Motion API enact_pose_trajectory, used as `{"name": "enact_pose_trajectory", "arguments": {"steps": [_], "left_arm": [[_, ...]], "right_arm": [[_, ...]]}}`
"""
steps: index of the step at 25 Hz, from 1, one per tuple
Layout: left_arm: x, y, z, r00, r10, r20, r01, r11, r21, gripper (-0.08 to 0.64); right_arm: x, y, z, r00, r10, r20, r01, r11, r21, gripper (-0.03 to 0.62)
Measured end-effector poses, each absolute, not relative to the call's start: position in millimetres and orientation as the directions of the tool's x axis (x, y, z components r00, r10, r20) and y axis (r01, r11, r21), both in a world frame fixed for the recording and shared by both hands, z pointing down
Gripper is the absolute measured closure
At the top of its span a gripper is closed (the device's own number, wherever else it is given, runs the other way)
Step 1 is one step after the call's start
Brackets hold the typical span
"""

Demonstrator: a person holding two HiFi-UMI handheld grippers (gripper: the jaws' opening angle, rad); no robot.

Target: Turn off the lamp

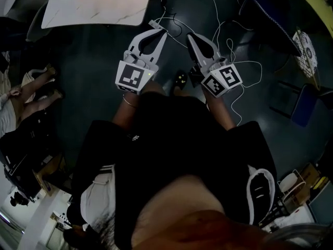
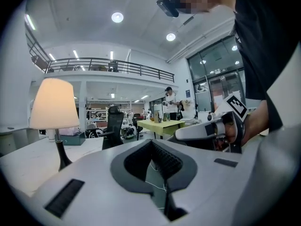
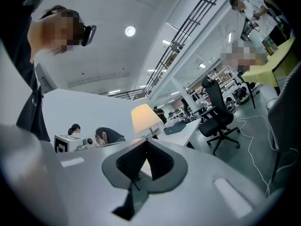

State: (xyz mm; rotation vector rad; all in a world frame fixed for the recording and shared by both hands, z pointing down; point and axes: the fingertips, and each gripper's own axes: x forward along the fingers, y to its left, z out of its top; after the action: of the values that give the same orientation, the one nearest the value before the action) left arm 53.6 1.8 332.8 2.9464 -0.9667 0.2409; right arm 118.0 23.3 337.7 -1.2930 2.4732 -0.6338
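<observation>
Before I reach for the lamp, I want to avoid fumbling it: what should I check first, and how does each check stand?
1. Lamp lit, so the job is pending: ok.
2. Left gripper shut and empty: ok.
3. Right gripper shut and empty: ok.
4. Grippers over the table: not ok, both are over the floor, off its corner.
5. Lamp's switch in sight: cannot tell, no view shows one.
6. Floor ahead free: not ok, white cables lie there.
</observation>
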Motion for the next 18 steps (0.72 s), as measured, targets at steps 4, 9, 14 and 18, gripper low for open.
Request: {"name": "enact_pose_trajectory", "arguments": {"steps": [4, 9, 14, 18], "left_arm": [[50, 4, 338, 0.776, -0.609, 0.167, -0.618, -0.786, 0.003, 0.554], [32, -6, 354, 0.736, -0.647, 0.196, -0.663, -0.748, 0.02, 0.553], [37, -31, 352, 0.749, -0.638, 0.179, -0.651, -0.759, 0.02, 0.554], [47, -52, 346, 0.78, -0.607, 0.153, -0.619, -0.785, 0.039, 0.553]], "right_arm": [[117, 21, 347, -0.589, -0.807, -0.031, -0.686, 0.52, -0.508, 0.592], [113, 8, 355, -0.592, -0.806, -0.01, -0.685, 0.51, -0.521, 0.592], [111, -15, 353, -0.606, -0.796, 0.012, -0.702, 0.527, -0.479, 0.592], [112, -42, 350, -0.584, -0.811, 0.02, -0.724, 0.51, -0.464, 0.591]]}}
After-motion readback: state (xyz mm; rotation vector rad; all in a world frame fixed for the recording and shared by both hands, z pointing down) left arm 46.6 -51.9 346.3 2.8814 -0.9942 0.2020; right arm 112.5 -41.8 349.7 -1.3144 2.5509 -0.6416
